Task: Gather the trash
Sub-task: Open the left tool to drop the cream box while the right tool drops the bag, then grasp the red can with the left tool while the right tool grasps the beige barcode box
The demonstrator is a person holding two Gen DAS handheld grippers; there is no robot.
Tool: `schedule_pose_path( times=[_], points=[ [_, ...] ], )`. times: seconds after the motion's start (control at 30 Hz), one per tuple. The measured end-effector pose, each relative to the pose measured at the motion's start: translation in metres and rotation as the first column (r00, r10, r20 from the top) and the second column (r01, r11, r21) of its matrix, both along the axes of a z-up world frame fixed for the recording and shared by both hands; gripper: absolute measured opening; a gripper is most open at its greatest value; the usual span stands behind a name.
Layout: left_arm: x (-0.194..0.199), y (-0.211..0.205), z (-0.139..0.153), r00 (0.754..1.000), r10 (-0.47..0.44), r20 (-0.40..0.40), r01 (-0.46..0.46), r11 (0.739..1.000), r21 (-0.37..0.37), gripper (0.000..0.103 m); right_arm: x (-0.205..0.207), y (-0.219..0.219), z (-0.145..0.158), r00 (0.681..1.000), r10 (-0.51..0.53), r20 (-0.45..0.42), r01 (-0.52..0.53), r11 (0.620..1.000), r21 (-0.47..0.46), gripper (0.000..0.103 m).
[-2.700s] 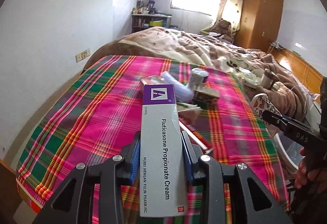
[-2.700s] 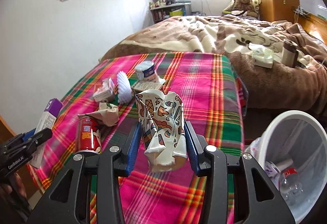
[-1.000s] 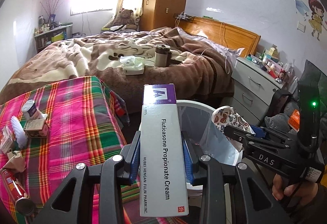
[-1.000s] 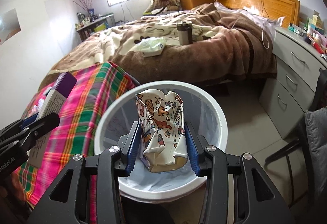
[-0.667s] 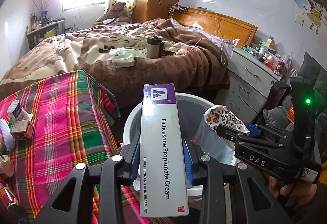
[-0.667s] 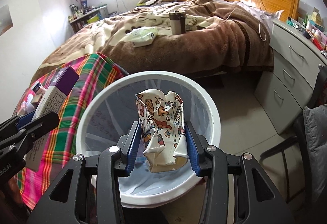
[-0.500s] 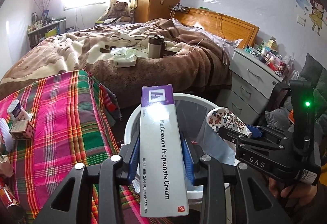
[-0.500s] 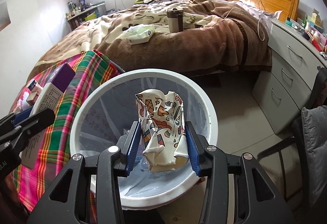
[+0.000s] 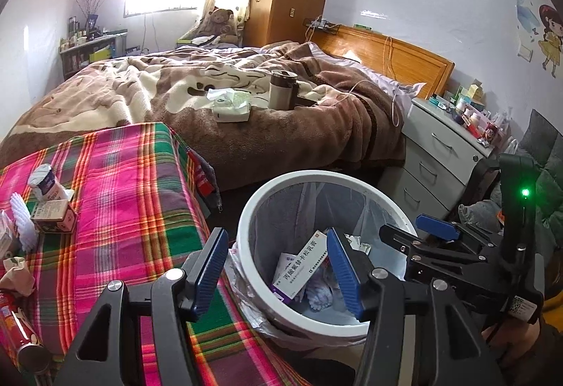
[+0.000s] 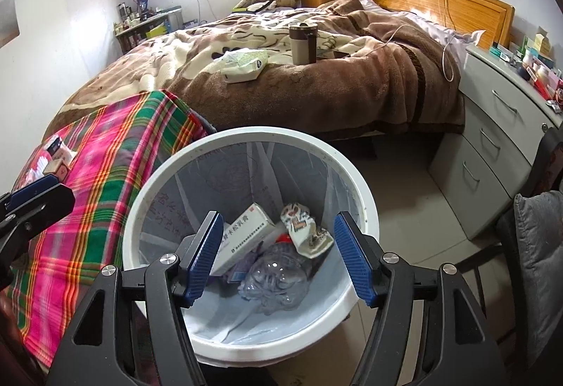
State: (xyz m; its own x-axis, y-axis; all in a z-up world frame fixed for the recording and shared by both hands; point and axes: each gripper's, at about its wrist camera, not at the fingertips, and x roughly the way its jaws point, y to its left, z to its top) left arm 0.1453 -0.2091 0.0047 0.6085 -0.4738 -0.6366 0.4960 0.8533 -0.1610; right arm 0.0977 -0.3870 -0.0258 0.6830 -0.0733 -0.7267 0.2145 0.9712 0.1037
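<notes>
Both sets of fingers are opening with nothing between them, the left gripper [image 9: 276,268] and right gripper [image 10: 278,254] poised over the white bin [image 10: 362,196]. The cream box [image 10: 242,233] and crumpled cup [image 10: 306,231] lie inside the bin, below the fingers. This looks like the drop step; next likely calls for swinging away from the bin to the plaid counter [image 9: 116,182], where a small carton [image 9: 54,219] and red can [image 9: 19,326] wait.

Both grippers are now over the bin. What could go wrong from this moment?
1. The bin stands close against the plaid cover; swinging back for more trash could knock it.
2. The two grippers, left and right, jaws opening and empty, hang close together and may collide.
3. The red can lies at the cover's edge and might roll off.
</notes>
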Motion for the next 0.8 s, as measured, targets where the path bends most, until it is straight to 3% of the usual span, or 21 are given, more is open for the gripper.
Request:
schedule_pose_path(
  times=[0.53,0.8],
  points=[
    [-0.018,0.049,0.018,0.996,0.076,0.037,-0.075,0.997,-0.021,0.058,0.001,0.030,0.015,0.997,0.046,0.055,-0.047,0.999,0.005,0.067],
    [-0.022,0.086,0.023,0.985,0.160,0.068,-0.160,0.987,-0.004,0.058,0.006,0.053,0.024,0.986,0.108,0.130,-0.112,0.993,0.022,0.067]
  ],
)
